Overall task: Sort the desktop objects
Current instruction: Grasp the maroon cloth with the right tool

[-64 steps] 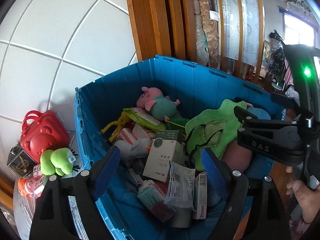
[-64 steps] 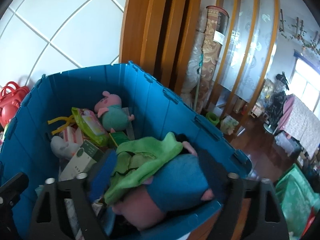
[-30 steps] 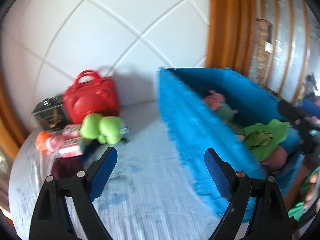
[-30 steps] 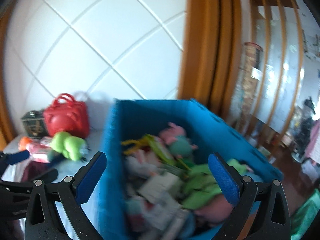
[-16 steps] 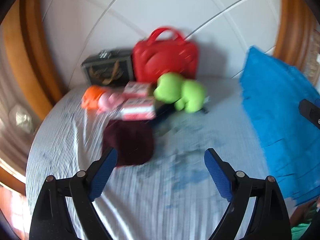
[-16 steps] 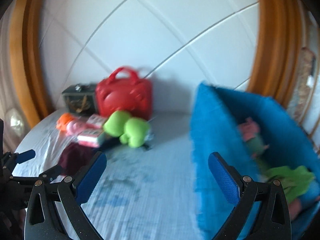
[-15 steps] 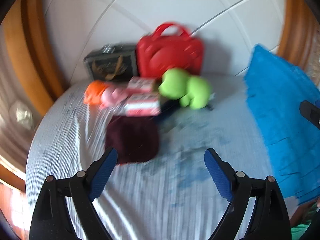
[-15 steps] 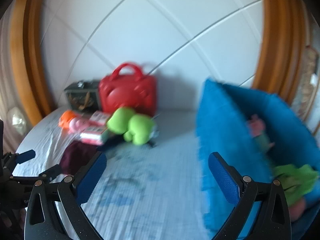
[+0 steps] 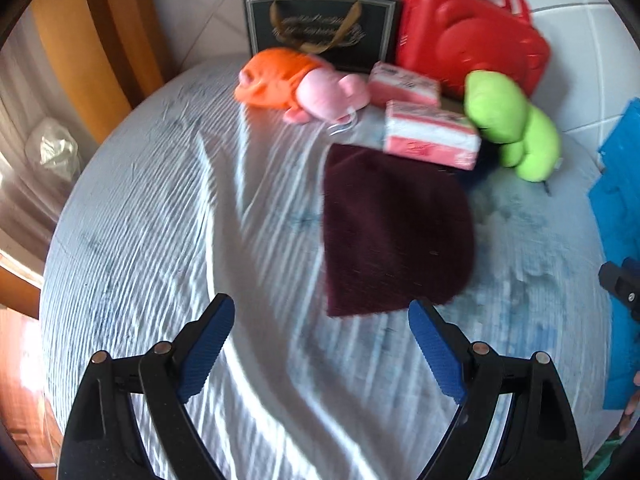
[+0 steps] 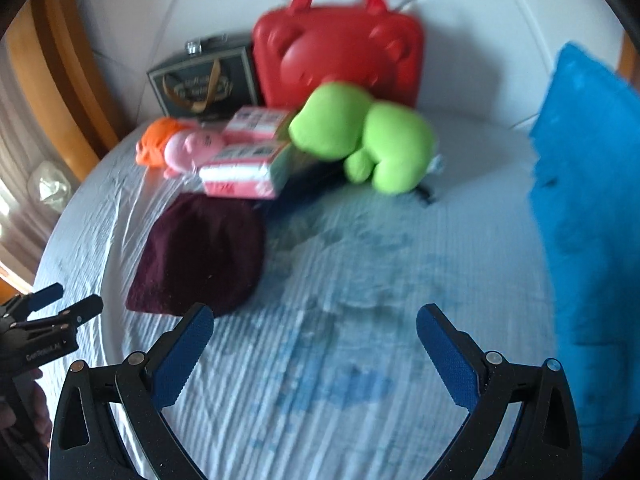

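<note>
A dark maroon knit hat [image 9: 394, 228] lies flat on the round table with a pale blue cloth [image 9: 168, 216]. Behind it are two pink tissue packs [image 9: 430, 136], a pink and orange plush [image 9: 300, 84], a green plush frog [image 9: 512, 124], a red bear-shaped case [image 9: 468, 36] and a dark gift box [image 9: 320, 28]. My left gripper [image 9: 320, 344] is open and empty, just in front of the hat. My right gripper [image 10: 316, 352] is open and empty above the cloth; the hat [image 10: 200, 256] is to its left, the frog [image 10: 364, 136] beyond.
A blue plastic crate [image 10: 592, 216] stands at the table's right side, also at the right edge of the left wrist view [image 9: 620, 184]. A white tiled wall and orange wood trim [image 9: 104, 36] lie behind. The left gripper shows at the lower left of the right wrist view [image 10: 44, 320].
Both grippers have swung left from over the blue crate to the table, then closer and lower toward the maroon hat. Both stayed open and empty.
</note>
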{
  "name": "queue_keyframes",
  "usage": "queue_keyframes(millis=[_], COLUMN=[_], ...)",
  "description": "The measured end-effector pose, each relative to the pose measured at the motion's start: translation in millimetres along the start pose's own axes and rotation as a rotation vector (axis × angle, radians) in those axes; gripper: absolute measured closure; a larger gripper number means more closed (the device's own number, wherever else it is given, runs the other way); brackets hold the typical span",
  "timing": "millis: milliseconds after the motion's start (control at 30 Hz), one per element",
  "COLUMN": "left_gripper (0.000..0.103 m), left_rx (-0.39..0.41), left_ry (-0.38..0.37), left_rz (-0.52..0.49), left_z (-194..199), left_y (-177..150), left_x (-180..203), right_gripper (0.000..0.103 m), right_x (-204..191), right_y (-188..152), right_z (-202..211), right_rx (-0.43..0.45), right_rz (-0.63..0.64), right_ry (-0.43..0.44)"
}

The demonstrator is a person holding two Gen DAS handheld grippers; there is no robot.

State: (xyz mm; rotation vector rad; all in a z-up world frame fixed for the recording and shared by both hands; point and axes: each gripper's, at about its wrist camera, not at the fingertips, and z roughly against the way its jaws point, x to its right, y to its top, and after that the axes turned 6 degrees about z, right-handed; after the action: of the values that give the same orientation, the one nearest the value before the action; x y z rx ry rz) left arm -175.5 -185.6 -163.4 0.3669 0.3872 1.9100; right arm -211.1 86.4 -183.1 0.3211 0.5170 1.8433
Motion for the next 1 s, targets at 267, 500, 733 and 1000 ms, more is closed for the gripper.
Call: queue_keyframes(millis=[267,500,733,1000], left_gripper=[0.013,0.013,0.013,0.014], left_rx=[-0.088,-0.134,-0.136,-0.132], left_ry=[0.038,0.025,0.015,-0.007], left_rz=[0.045,0.041,0.029,0.001], left_z=[-76,-121,-130,-119], left_y=[32,53,56,53], left_x=[-22,-22,-18,-5], right_gripper=[0.000,0.004,0.041,0.085], right_x=[-25,-41,-71,-65], right_y=[34,58,69,60], right_z=[-89,-143,-182,-159], right_rx=[-0.101,-0.153,-0.195,-0.152], right_rz=[0.010,0.054,0.120,0.145], right_ry=[0.089,0.102,0.162,0.107])
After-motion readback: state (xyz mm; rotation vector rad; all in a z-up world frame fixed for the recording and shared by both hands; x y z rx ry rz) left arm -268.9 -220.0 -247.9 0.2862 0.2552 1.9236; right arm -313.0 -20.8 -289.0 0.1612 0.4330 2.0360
